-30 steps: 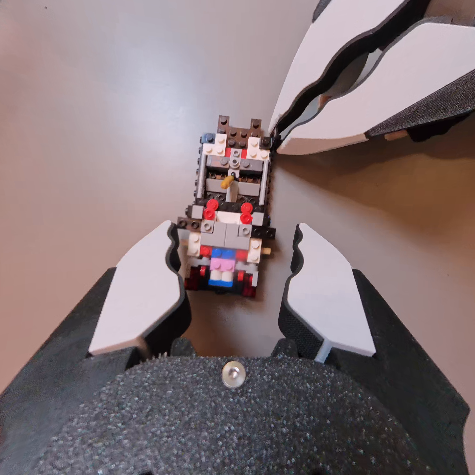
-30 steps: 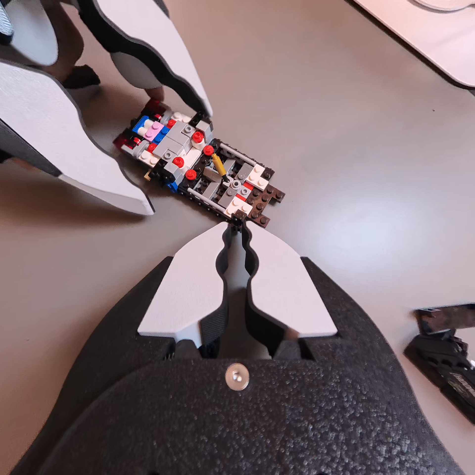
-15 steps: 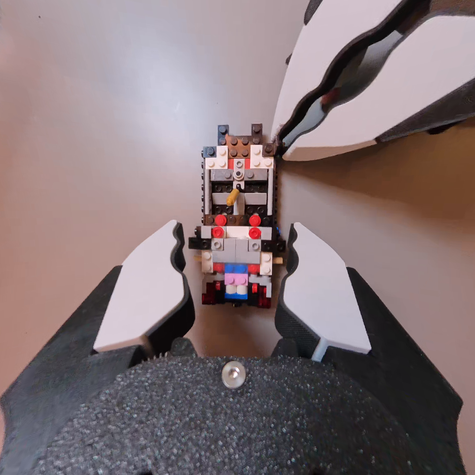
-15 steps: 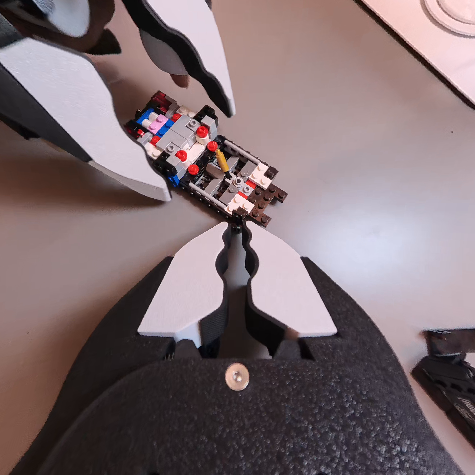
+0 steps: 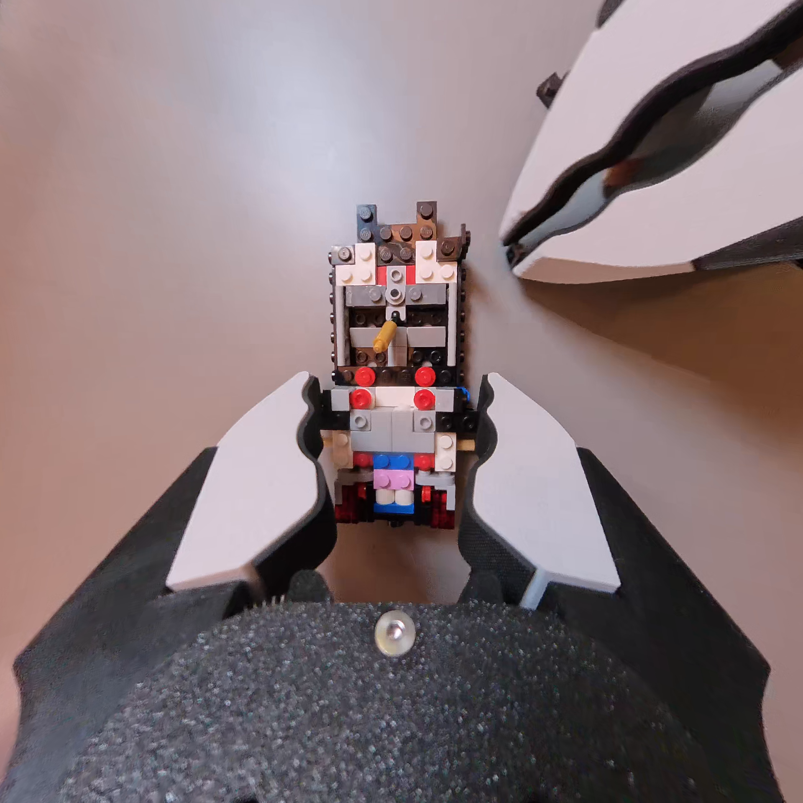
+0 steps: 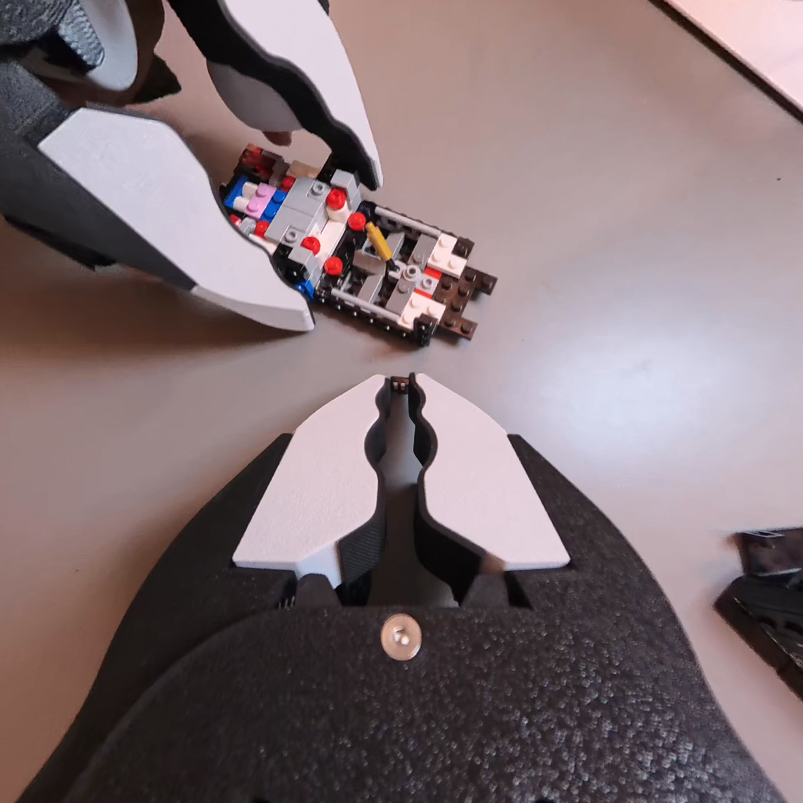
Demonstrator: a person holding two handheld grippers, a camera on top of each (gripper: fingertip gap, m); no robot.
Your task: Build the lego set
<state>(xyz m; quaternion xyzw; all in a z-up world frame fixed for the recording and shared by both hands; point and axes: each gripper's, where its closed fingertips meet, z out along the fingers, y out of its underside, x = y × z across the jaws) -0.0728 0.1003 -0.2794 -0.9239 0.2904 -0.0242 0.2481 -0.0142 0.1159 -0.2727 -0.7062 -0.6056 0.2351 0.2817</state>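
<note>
— So, what do your jaws have just now?

— On my left gripper the jaws are closed onto the brick model. They press the black plates on either side of its near end. On my right gripper the jaws are pinched together on a small black brick, which is held at the very tips. It sits just beside the model's far corner and is clear of it.

— And where is the model lying?

— It lies flat on the grey surface, studs up, running lengthwise away from my left wrist camera.

— How do you reckon it handles?

— I judge it light and rigid, but only press-fitted. A squeeze on one thin plate could pop it loose. The yellow pin in the open middle looks the easiest part to knock. The stacked near end is the thickest part, so that is where I would grip it, across the width.

— Is anything else about?

— In the right wrist view I see a black object at the right edge and a pale board in the far corner. Both are well apart from the model.
</note>
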